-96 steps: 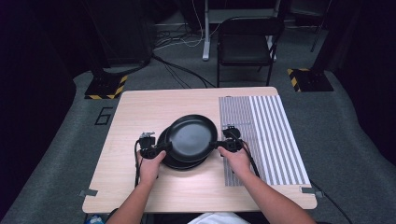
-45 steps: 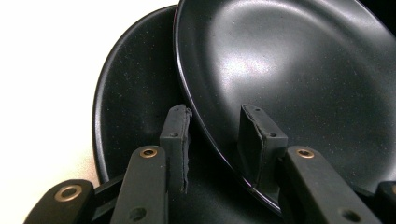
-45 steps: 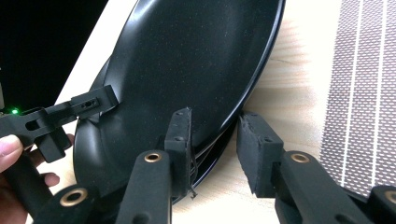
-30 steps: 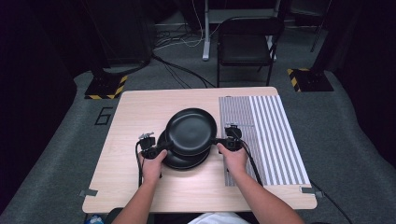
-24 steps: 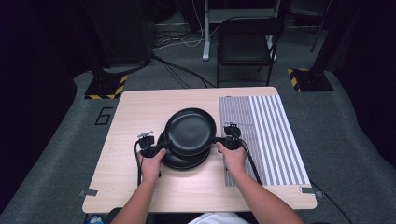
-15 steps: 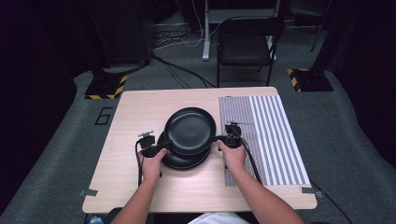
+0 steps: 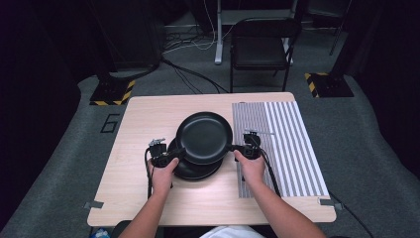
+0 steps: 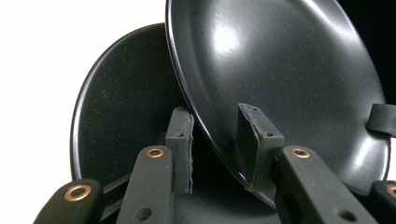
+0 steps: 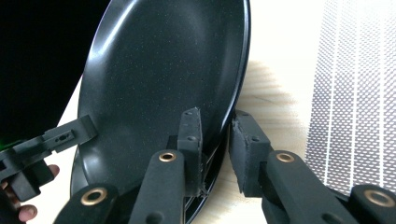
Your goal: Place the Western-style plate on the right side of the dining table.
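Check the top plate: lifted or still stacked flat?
Lifted: the top plate sits offset above the lower plate, tilted off it in the left gripper view.

Lower pan (image 7: 194, 167): largely covered by the upper pan (image 7: 204, 137) in the high view; only its near rim shows. Contact between the two pans: cannot be told. Upper pan, left gripper view (image 8: 280, 79): cut off at the top edge. Upper pan, right gripper view (image 9: 163, 88): top cut off by the frame. Table (image 8: 42, 70): overexposed to blank white in the left gripper view, surface unreadable. Person's forearms: cut by the bottom edge of the high view. Chair (image 7: 261, 49): top lost in darkness.
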{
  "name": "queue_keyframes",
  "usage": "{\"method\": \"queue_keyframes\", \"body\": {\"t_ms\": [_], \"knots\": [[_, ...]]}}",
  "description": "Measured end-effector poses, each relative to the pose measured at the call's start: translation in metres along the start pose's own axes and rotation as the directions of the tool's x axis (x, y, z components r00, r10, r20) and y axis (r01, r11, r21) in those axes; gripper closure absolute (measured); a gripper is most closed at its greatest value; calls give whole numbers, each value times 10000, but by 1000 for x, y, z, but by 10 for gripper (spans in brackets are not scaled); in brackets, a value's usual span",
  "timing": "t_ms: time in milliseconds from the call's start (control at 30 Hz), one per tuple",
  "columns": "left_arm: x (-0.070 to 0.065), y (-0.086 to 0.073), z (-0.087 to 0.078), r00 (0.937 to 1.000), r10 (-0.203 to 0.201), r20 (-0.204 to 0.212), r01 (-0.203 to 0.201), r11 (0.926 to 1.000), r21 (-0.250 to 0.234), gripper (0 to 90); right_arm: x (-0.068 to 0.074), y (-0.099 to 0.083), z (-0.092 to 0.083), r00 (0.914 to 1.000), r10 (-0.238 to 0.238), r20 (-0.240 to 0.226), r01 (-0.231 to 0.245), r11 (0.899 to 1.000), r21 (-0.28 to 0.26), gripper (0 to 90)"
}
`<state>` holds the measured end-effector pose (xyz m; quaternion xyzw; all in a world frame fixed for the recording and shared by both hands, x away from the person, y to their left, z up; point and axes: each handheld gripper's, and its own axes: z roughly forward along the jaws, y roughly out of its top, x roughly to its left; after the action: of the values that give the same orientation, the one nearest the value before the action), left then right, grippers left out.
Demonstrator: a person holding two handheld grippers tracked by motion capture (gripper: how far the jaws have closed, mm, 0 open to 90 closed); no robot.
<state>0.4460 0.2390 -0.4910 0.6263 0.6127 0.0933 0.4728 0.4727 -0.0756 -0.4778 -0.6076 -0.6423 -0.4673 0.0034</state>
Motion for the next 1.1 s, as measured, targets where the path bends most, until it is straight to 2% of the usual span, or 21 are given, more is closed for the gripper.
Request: {"method": "queue_keyframes", "body": {"t_ms": [100, 467, 1100], "knots": [[-2, 1, -2, 9999, 88, 80, -87, 9999, -103, 670, 3, 2, -6, 9997, -247, -19, 247, 9997, -44, 745], [-10, 2, -10, 9992, 370, 134, -366, 9990, -275, 666, 8, 1, -18, 9980, -616, -156, 614, 9981, -80, 735], [-27, 2, -16, 9956, 828, 449, -816, 9963, -280, 666, 6, -2, -42, 9966, -740, -354, 738, 9972, -85, 730]]}}
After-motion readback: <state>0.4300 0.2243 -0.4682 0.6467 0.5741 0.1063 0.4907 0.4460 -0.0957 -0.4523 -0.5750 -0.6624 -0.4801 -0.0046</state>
